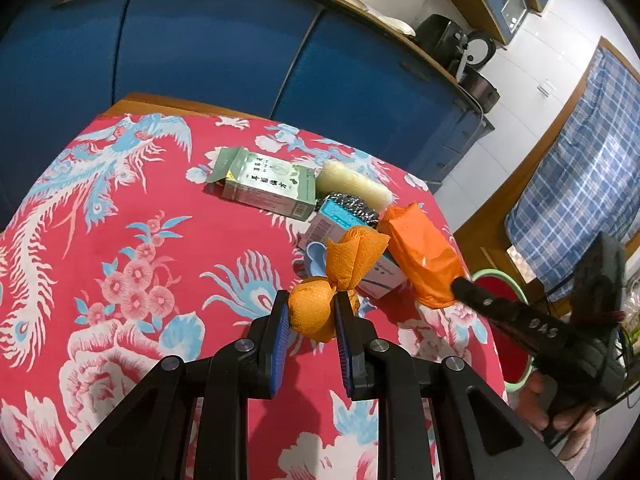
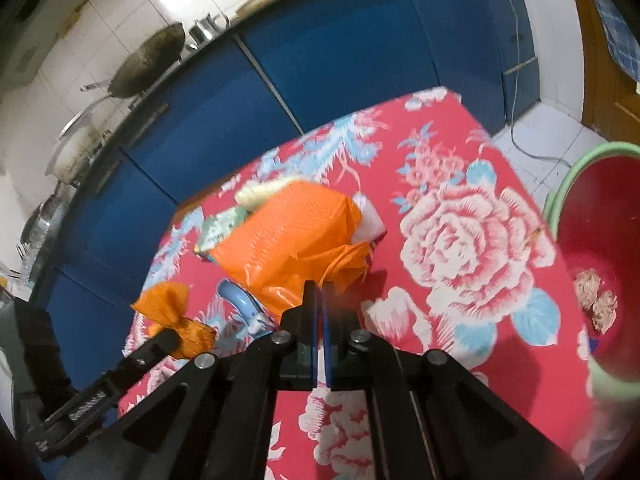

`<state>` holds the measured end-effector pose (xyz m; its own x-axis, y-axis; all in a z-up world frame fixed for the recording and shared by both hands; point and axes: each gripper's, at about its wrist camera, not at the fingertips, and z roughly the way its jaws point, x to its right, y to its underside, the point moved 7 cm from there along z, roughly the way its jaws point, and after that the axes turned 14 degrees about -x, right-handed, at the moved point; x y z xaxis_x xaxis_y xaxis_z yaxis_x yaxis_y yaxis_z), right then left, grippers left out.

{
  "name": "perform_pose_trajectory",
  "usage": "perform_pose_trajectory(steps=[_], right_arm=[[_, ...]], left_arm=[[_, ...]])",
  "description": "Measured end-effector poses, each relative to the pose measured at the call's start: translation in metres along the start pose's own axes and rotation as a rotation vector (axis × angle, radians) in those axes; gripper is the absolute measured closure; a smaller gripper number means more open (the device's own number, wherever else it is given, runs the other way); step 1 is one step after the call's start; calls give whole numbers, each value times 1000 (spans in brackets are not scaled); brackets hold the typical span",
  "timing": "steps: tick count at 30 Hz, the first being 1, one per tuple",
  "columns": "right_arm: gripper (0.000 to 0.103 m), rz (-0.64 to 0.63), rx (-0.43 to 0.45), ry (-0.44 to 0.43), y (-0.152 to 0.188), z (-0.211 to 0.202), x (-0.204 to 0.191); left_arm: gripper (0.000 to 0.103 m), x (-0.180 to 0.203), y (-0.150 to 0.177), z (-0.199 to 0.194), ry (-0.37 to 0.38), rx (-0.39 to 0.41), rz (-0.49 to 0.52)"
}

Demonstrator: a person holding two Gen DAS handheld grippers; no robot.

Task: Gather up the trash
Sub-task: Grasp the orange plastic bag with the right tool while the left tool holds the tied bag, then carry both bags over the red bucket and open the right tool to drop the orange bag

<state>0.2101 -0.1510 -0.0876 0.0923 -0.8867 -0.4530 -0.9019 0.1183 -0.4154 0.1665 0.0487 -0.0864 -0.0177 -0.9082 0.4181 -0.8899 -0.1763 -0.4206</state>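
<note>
From the left wrist view, the left gripper (image 1: 311,312) has its blue pads clamped on a twisted orange paper wad (image 1: 316,312), the round end squeezed between the fingers and the flared end fanning out above and ahead. It hangs over the bench (image 1: 120,240), which wears a red cloth printed with flowers and phoenixes. Just beyond the wad lie a white and teal carton (image 1: 320,232), a steel scourer (image 1: 352,208), a pale bristly brush (image 1: 352,186) and a green box (image 1: 268,186) with printed characters, all huddled together. To the right, the right gripper (image 1: 456,286) comes in from the side with its tips buried in a crumpled orange plastic bag (image 1: 420,252), which is lifted above the carton's right end. A person's hand (image 1: 556,412) grips that tool's handle low at the right edge. Behind it sits a red bin with a green rim (image 1: 516,284), off the bench edge.

From the right wrist view, the right gripper (image 2: 320,292) has its fingers pressed together, pinching a fold of the orange plastic bag (image 2: 284,236), which billows just ahead of the tips and hides much of the clutter. The left gripper (image 2: 176,338) shows at lower left, holding the orange paper wad (image 2: 172,312). The red bin (image 2: 600,240) stands at the right beside the bench, with a few pale crumpled scraps (image 2: 596,300) inside.
</note>
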Motion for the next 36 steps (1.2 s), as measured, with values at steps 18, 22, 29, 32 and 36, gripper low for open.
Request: perform_pose_trajectory(steps=[18, 22, 29, 32, 36], right_arm=[[99, 39, 250, -3, 0, -112, 24], [99, 61, 284, 12, 5, -129, 37], [99, 121, 322, 49, 14, -152, 71], [99, 159, 333, 67, 19, -157, 91], [99, 215, 347, 79, 26, -164, 119]], left_arm=[[81, 35, 4, -11, 18, 17, 72], [81, 49, 4, -12, 28, 15, 97], [81, 79, 6, -7, 46, 2, 158], [81, 93, 6, -2, 54, -12, 183], [81, 113, 8, 4, 58, -26, 217]])
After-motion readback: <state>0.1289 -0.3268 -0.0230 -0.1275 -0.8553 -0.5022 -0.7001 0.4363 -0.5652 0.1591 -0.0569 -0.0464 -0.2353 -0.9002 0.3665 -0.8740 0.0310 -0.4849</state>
